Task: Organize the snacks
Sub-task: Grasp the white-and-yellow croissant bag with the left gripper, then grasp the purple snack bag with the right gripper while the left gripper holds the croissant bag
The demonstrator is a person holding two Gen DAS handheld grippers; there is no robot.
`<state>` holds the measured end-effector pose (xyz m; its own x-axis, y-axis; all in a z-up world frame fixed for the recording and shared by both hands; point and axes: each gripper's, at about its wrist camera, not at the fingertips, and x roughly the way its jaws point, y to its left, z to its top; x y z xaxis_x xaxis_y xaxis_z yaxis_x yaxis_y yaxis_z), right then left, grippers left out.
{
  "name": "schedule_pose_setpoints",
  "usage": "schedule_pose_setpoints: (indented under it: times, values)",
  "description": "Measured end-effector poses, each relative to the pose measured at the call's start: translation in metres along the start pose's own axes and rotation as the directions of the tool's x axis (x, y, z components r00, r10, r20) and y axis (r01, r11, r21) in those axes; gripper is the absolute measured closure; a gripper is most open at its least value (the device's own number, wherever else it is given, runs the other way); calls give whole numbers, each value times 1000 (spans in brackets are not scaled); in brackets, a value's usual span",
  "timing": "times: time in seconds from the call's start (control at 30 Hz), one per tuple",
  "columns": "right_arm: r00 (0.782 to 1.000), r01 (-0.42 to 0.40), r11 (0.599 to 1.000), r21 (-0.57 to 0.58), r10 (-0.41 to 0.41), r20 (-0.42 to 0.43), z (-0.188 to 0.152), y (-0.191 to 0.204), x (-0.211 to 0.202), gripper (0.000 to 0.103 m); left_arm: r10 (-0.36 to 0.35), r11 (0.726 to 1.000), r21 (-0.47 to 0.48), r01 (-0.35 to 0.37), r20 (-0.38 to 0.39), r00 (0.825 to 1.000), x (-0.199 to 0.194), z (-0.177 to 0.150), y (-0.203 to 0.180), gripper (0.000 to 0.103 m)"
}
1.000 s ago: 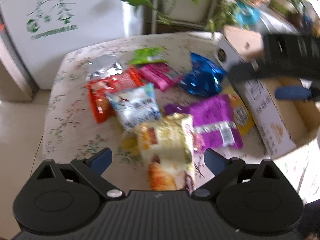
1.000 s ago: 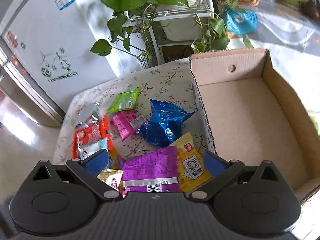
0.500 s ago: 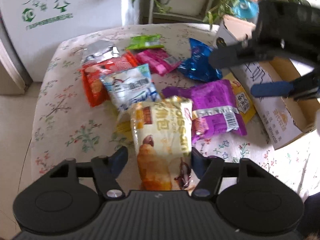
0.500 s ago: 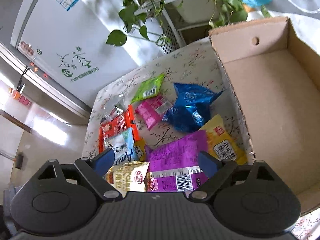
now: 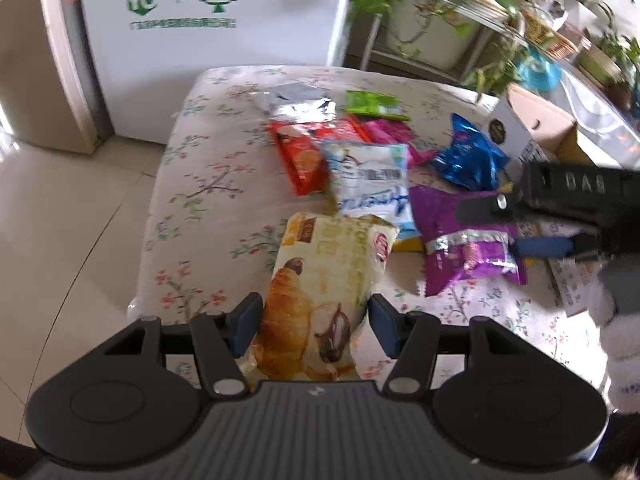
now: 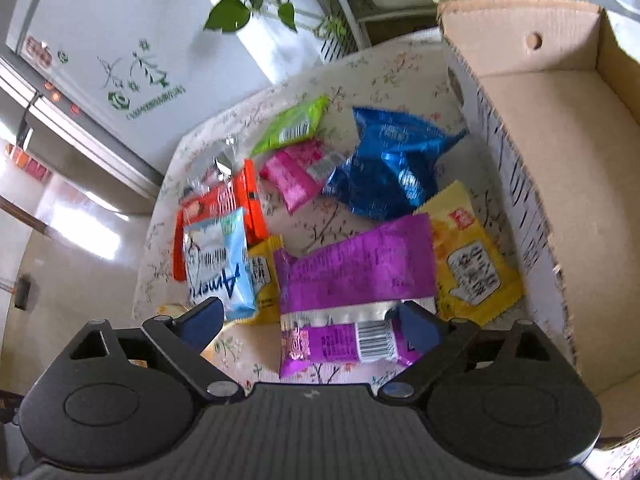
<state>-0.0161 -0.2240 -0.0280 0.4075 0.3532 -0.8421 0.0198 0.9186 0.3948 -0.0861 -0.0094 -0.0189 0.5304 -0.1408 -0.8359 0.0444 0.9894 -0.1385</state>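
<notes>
Snack packets lie heaped on a floral tablecloth. My left gripper (image 5: 315, 322) is shut on the croissant packet (image 5: 324, 280), its blue pads pressing both sides of the near end. My right gripper (image 6: 310, 322) is open, its fingers straddling the near end of the purple packet (image 6: 356, 276), which also shows in the left wrist view (image 5: 460, 240). Around it lie a yellow packet (image 6: 468, 264), a blue foil bag (image 6: 394, 164), a pink packet (image 6: 298, 174), a green packet (image 6: 294, 128), an orange packet (image 6: 224, 208) and a white-blue packet (image 6: 218, 264). An open cardboard box (image 6: 560, 168) stands at the right, nothing visible inside.
A white fridge (image 5: 208, 40) stands behind the table, with a plant stand and leafy plants (image 5: 432, 12) beside it. The table's left edge (image 5: 160, 200) drops to a tiled floor. A silver foil packet (image 5: 300, 106) lies at the far side.
My left gripper has closed in on the croissant packet and holds it. My right gripper has come down and forward over the purple packet, staying open.
</notes>
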Motion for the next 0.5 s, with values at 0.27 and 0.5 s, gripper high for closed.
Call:
schedule_pose_setpoints:
  times: [0.27, 0.5]
  values:
    - [977, -189, 981, -40, 183, -112, -12, 11, -5, 4, 22, 999, -48, -22, 16, 1000, -1, -1, 22, 43]
    - [999, -36, 972, -231, 32, -19, -2, 25, -8, 4, 39, 999, 14, -39, 35, 999, 2, -3, 9, 31]
